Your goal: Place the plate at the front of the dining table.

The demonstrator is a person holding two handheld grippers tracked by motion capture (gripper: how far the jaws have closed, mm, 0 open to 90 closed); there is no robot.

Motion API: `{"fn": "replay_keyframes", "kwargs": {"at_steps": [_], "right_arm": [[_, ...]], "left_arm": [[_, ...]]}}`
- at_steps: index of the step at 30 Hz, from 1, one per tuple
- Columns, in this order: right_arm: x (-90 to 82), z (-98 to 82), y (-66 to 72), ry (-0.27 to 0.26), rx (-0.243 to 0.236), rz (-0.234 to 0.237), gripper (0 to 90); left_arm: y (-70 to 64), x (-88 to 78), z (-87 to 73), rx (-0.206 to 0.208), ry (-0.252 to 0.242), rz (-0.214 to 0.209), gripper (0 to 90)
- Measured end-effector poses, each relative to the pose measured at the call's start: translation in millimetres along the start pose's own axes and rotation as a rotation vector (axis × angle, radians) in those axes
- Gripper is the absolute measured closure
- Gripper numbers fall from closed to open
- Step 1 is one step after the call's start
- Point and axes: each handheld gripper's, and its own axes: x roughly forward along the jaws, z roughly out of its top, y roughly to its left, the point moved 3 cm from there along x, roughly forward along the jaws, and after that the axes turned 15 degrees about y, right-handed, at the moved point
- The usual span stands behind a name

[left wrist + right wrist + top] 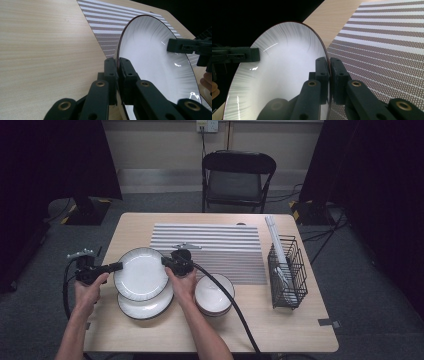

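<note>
A dim room with dark curtains and a grey floor surrounds a pale wooden table [300, 320]; a black folding chair [238, 177] stands at its far side. On the table, a striped mat [220, 245] covers the middle and a black wire rack [287, 272] stands to the right with white sticks in it.

At the near left, the left gripper [119, 266] is clamped tight on the left rim of a white plate [142, 272] with a dark edge. In the left gripper view its jaws pinch that rim with no gap showing. The plate is raised above a second plate [145, 306] that lies on the table beneath it. On the plate's right rim the right gripper [165, 262] is closed just as firmly, and the right gripper view shows its jaws squeezed on the thin edge. To the right of that hand sits a white bowl [214, 294].

The step appears to be carrying the plate with both grippers, perhaps toward the mat. To do it well, both hands should move together at one pace, so that neither pulls the rim from the other's jaws, and the plate should clear the lower plate and the bowl before it goes down.
</note>
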Motion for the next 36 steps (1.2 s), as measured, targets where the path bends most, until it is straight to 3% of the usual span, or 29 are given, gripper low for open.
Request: {"fn": "replay_keyframes", "kwargs": {"at_steps": [17,20,36], "right_arm": [[-4.7,2.6,1.3,0.004,-0.039,0.002,86.5],[-1.3,-0.4,-1.3,0.027,-0.029,-0.008,86.4],[2.3,-1.5,-5.9,0.022,0.002,0.025,85.6]], "left_arm": [[-3.2,-2.7,2.4,0.013,-0.002,0.009,86.0],[-3.6,-0.4,2.2,0.012,0.005,0.013,86.1],[-3.9,0.6,2.8,0.018,0.008,0.028,86.0]]}}
